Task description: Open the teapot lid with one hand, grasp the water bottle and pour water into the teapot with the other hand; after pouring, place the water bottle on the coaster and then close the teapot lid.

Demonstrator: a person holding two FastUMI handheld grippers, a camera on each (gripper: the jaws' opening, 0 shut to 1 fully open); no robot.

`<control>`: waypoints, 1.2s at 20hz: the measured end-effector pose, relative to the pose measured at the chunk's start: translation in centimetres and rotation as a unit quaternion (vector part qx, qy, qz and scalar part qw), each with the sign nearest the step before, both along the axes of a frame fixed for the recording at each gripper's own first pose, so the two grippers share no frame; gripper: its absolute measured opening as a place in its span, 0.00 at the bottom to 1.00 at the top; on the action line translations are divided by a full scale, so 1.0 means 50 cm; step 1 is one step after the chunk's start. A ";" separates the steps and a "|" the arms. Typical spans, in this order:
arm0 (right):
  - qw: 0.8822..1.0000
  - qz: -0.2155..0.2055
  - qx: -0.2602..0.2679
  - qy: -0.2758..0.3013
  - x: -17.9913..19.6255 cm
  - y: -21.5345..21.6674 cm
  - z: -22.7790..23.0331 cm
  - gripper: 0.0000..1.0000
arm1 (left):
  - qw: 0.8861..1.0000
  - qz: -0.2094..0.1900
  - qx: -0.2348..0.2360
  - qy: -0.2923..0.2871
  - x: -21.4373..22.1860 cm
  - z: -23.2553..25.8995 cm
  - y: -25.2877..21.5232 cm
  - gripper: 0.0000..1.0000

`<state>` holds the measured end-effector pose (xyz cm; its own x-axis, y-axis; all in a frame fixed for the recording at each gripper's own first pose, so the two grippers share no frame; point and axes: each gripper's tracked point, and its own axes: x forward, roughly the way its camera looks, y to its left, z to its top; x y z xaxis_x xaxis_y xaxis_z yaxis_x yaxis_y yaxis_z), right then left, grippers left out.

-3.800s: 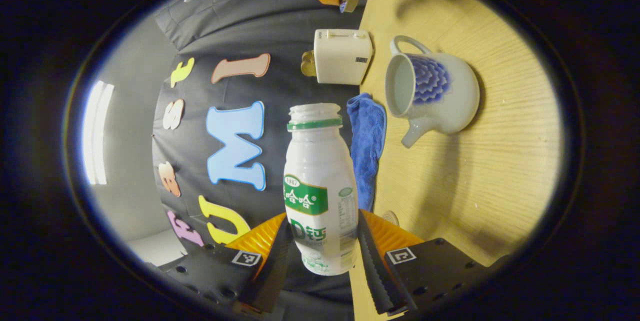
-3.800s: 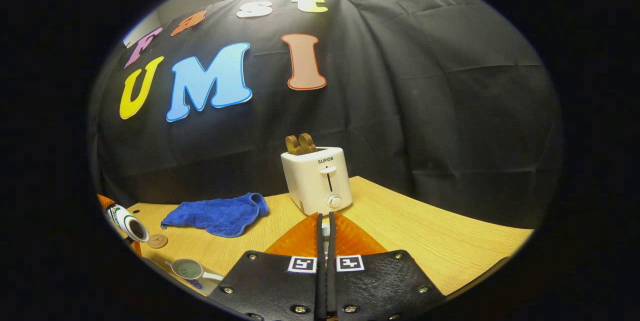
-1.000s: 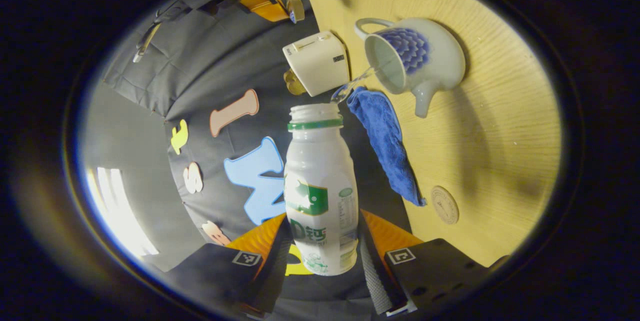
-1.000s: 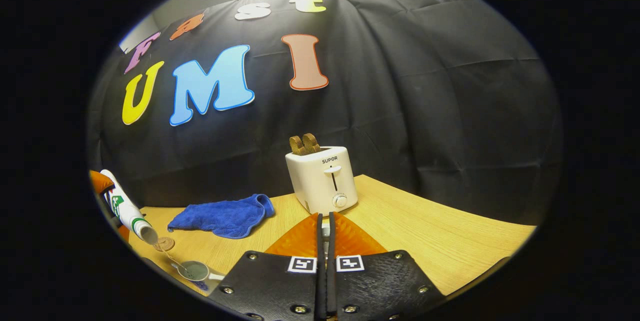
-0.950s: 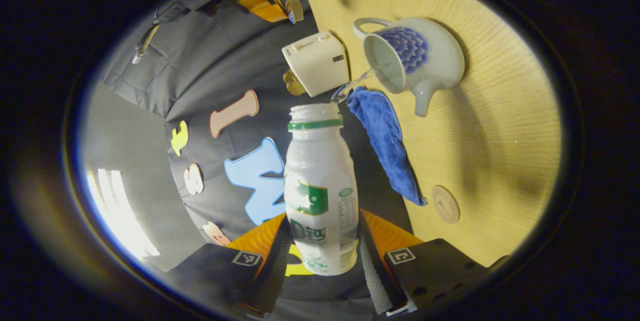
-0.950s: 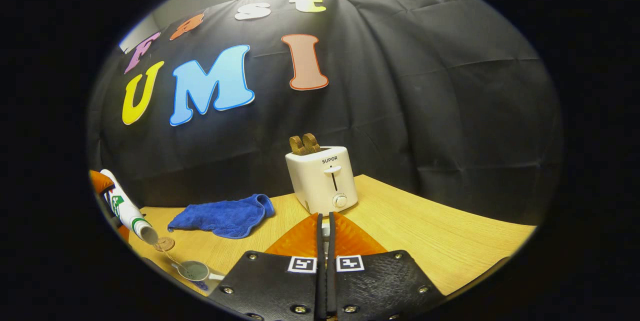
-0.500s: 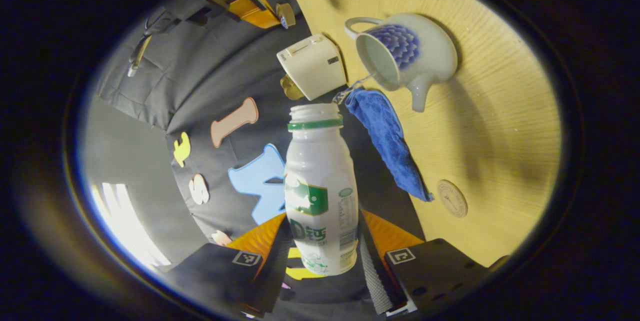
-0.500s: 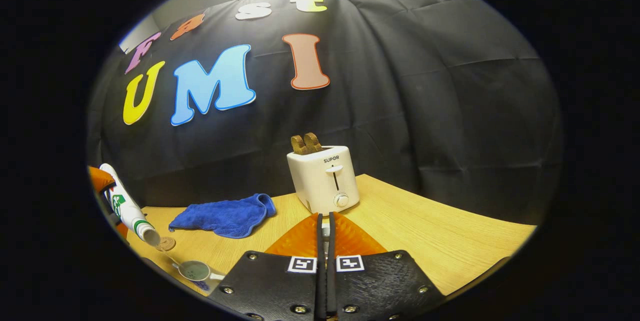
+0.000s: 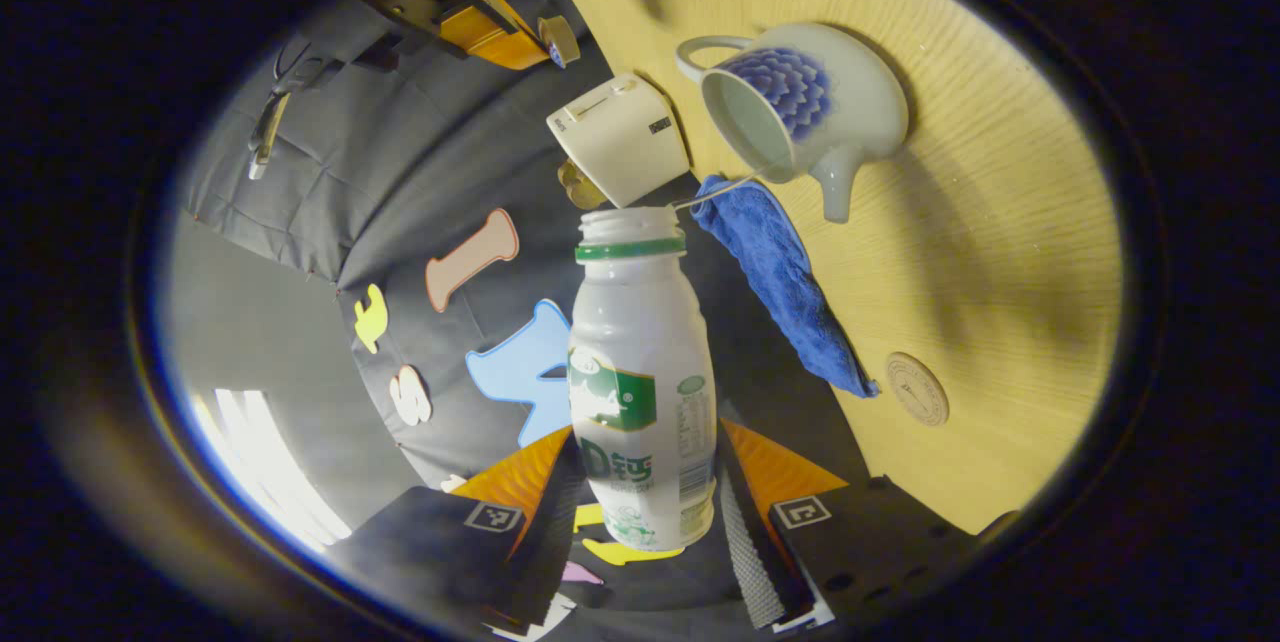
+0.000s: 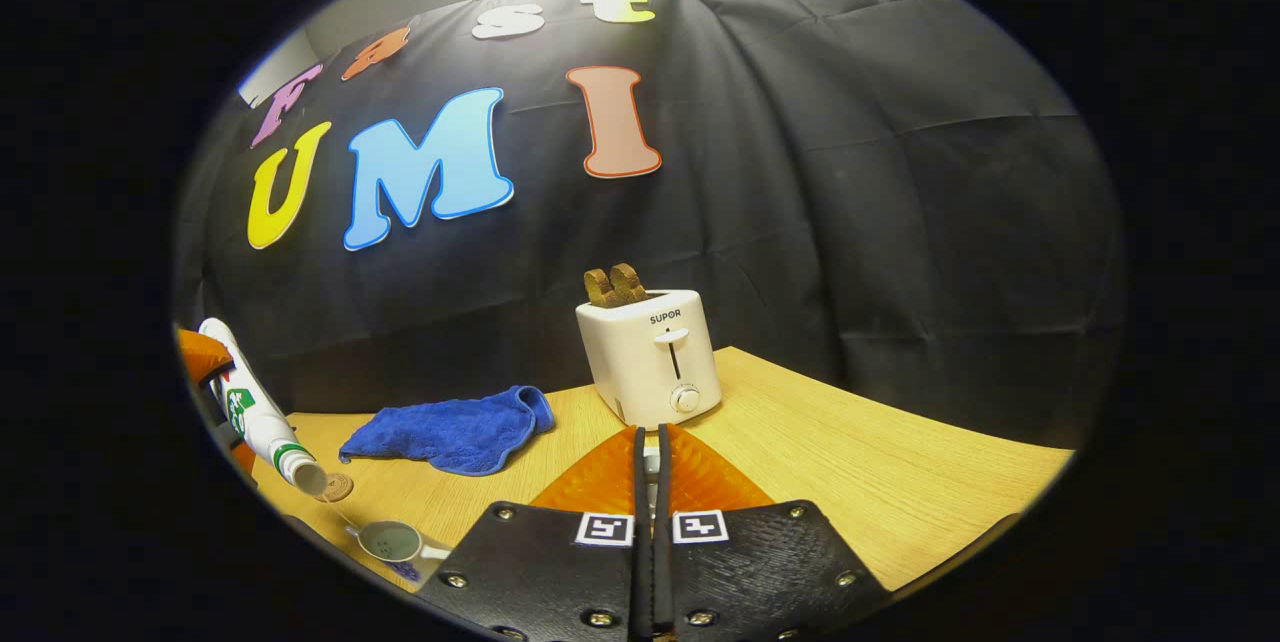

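Observation:
My left gripper [image 9: 648, 447] is shut on a white water bottle [image 9: 640, 362] with a green label and no cap, tipped mouth-down. A thin thread of water runs from its mouth into the open white-and-blue teapot [image 9: 800, 107] on the wooden table. The round coaster [image 9: 917, 388] lies bare nearby. In the right gripper view the tilted bottle [image 10: 262, 422] hangs above the teapot [image 10: 395, 542] at far left, next to the coaster [image 10: 338, 487]. My right gripper [image 10: 650, 434] is held up, shut on the teapot lid [image 9: 558, 37], which shows at its tip in the left gripper view.
A crumpled blue cloth [image 10: 450, 430] lies behind the teapot and coaster. A white toaster [image 10: 650, 357] with two slices in it stands at the back of the table [image 10: 880, 482]. The cloth [image 9: 785, 292] and toaster [image 9: 620, 137] sit beside the teapot.
The bottle has tipped steeper over the teapot and the water stream has thinned to a thread. The right gripper has stayed in place with the lid.

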<state>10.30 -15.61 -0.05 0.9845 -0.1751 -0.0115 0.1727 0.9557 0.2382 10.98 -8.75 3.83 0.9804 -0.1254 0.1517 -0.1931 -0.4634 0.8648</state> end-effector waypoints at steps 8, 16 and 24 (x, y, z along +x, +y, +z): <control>1.000 0.017 0.004 -0.007 0.001 0.014 0.004 0.00 | 0.996 -0.011 -0.082 0.030 0.006 -0.023 0.003 0.76; 1.000 0.026 0.003 -0.008 0.002 0.023 0.006 0.00 | 0.959 0.010 -0.261 0.110 -0.002 -0.079 0.043 0.82; 0.999 0.050 -0.010 -0.005 0.008 0.056 0.003 0.00 | 0.887 0.034 -0.445 0.118 0.013 -0.090 0.133 0.82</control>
<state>10.71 -12.83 0.09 0.9971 -0.0764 0.0014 0.0743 0.9727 0.2196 11.64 -2.10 -0.67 0.9988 0.0019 -0.0499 0.0445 0.4205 0.9062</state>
